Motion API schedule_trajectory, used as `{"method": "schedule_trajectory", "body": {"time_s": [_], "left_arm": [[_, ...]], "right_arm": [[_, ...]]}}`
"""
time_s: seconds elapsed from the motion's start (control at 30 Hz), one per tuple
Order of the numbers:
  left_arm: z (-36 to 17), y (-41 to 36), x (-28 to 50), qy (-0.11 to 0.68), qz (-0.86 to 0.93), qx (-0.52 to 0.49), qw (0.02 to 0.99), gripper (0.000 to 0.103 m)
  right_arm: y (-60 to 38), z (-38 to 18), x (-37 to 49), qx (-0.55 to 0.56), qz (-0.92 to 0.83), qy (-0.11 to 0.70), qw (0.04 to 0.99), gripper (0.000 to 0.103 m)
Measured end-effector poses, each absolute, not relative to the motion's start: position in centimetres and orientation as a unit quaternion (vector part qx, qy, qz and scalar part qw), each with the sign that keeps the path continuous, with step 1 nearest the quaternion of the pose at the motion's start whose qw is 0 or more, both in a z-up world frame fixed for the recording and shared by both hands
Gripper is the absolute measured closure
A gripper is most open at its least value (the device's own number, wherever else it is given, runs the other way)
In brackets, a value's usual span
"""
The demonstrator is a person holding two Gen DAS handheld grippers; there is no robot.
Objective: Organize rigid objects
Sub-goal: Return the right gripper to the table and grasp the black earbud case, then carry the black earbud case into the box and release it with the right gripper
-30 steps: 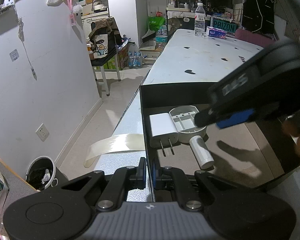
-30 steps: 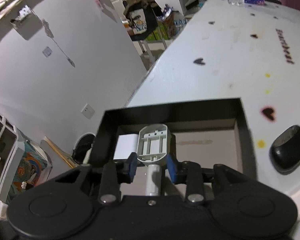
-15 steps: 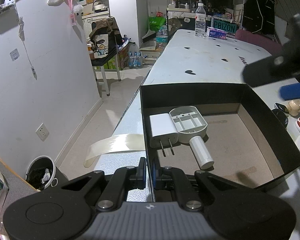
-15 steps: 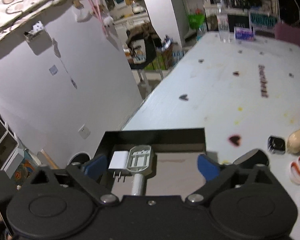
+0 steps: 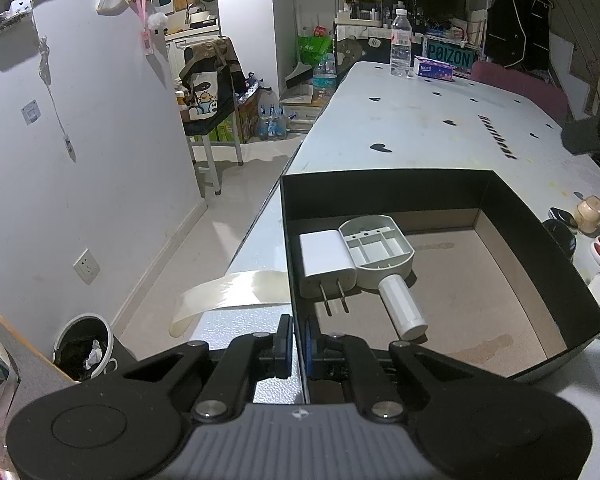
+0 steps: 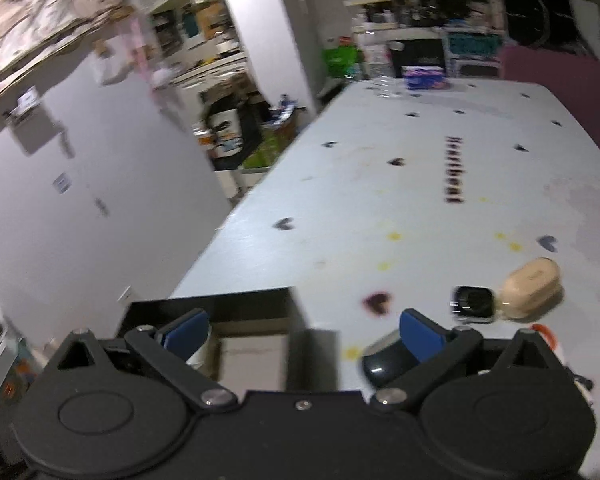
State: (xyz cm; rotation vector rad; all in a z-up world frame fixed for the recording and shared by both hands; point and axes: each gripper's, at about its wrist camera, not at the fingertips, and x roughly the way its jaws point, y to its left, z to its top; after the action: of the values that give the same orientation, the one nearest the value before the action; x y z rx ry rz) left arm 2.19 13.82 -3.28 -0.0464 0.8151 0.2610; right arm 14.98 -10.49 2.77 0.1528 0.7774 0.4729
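The left gripper pinches the near wall of the black box, at the tabletop's left edge. Inside, by the box's left wall, a white charger touches a grey scoop. The right gripper is spread wide and holds nothing. A blurry tan case, maybe for earbuds, sits on the tabletop.

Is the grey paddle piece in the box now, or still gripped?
In the box: the grey paddle piece lies beside the white charger; the right gripper is open and empty.
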Motion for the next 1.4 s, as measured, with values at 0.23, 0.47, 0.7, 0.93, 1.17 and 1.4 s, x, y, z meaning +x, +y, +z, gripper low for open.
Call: {"method": "schedule_trajectory", "body": {"time_s": [0.23, 0.47, 0.7, 0.93, 1.17, 1.4], "left_arm": [[-3.3, 13.8, 2.2, 0.395, 0.127, -0.022, 0.910, 0.097], [-3.3, 13.8, 2.2, 0.395, 0.127, -0.022, 0.910, 0.097], [-3.3, 13.8, 2.2, 0.395, 0.127, -0.023, 0.910, 0.097], [-3.4, 13.7, 2.2, 0.395, 0.127, -0.022, 0.910, 0.097], [-3.4, 13.8, 2.1, 0.395, 0.127, -0.022, 0.910, 0.097], [-3.4, 13.7, 2.1, 0.395, 0.127, -0.022, 0.910, 0.097]], "right_arm": [[-13.2, -0.8, 19.3, 0.092, 0.199, 0.401, 0.890, 0.005], [-11.6, -3.8, 21.3, 0.039, 0.193, 0.421, 0.885, 0.006], [-11.3, -4.7, 21.1, 0.040, 0.228, 0.451, 0.862, 0.010], [-11.1, -4.4, 19.9, 0.029, 0.225, 0.472, 0.852, 0.016], [-9.4, -5.3, 19.9, -0.019, 0.196, 0.480, 0.855, 0.018], [-9.6, -5.0, 19.9, -0.015, 0.180, 0.489, 0.853, 0.023]]}}
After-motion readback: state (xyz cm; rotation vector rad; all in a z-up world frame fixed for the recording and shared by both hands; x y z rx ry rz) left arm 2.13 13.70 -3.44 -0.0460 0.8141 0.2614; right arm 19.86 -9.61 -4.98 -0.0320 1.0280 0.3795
